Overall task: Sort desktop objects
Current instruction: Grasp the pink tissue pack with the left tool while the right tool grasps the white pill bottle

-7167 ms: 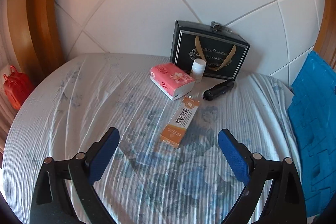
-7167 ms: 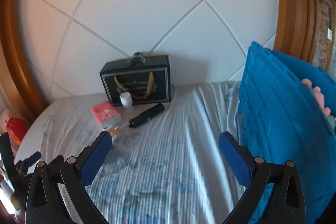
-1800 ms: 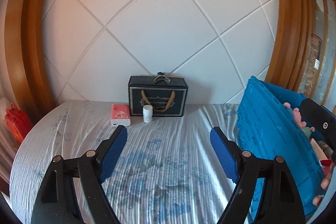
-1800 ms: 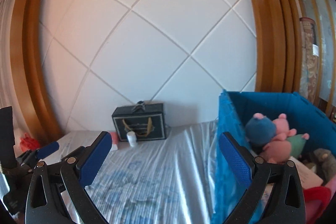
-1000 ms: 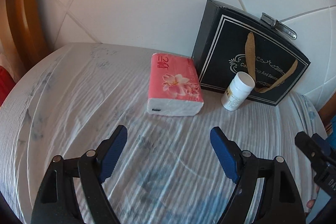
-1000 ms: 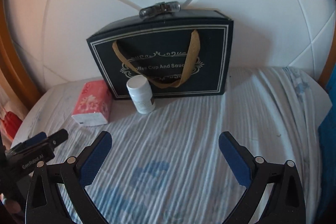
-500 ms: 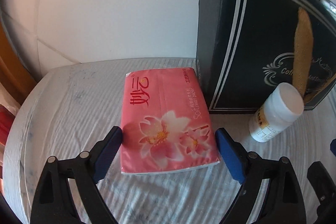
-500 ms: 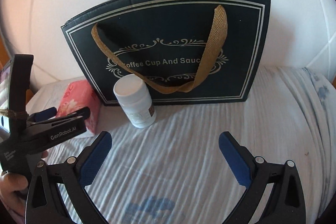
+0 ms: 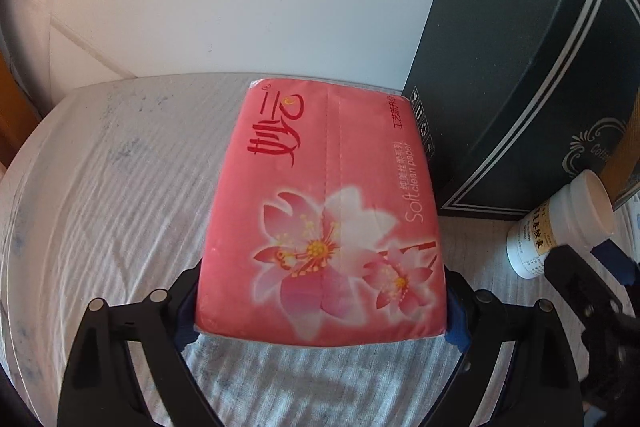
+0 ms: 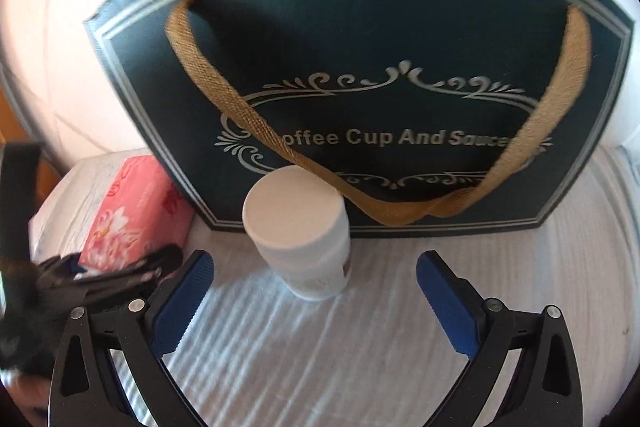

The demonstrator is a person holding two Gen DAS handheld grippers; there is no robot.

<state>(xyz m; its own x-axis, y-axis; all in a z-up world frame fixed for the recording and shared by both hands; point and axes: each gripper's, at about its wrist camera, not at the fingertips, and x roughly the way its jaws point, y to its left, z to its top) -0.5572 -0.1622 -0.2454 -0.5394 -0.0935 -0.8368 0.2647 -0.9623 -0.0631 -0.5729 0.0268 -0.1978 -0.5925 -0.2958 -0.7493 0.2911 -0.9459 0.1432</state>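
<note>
Striped bedsheet [image 9: 100,227] underneath: pink tissue pack [image 9: 320,227], soft, light, between spread left gripper [image 9: 320,311] jaws; pill bottle [image 10: 300,239], rigid, ahead of right gripper [image 10: 314,295], jaws just narrowing.

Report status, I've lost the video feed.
Left gripper open, straddling tissue pack. Right gripper open, closing, short of white bottle. Black gift bag close behind.
</note>
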